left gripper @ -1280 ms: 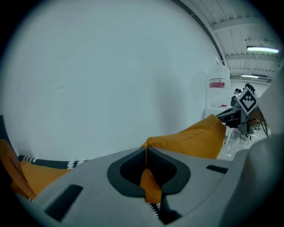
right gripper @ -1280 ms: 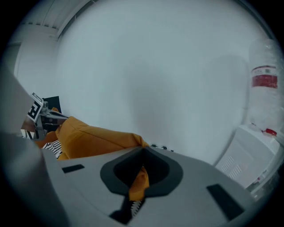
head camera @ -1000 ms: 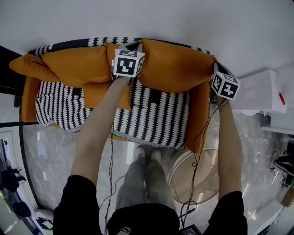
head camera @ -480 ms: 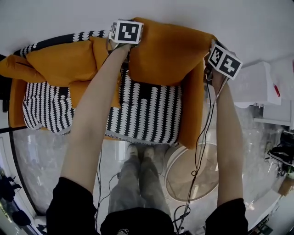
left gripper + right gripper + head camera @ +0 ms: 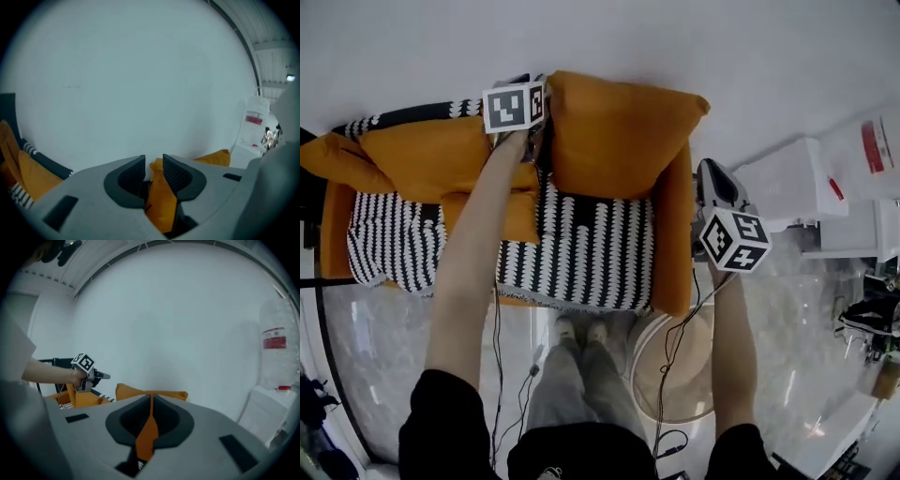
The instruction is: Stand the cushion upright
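As the left hand-held gripper (image 5: 153, 161) has just been opening around a corner of the cushion (image 5: 619, 131) and the right hand-held gripper (image 5: 151, 397) is pressed together, empty, the cushion, upright on the sofa (image 5: 581, 253), may tip forward.

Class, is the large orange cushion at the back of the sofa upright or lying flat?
Upright: the cushion stands on its lower edge on the sofa, its broad face turned toward the front of the seat.

Person wears a black short-sleeved top (image 5: 450, 422), grey trousers (image 5: 572, 384) and pale shoes (image 5: 579, 330). Left gripper (image 5: 153, 161) and right gripper (image 5: 151, 397): grey moulded bodies, dark ribbed pads (image 5: 178, 173), white cubes with black square markers (image 5: 733, 240), thin black cables (image 5: 497, 375).
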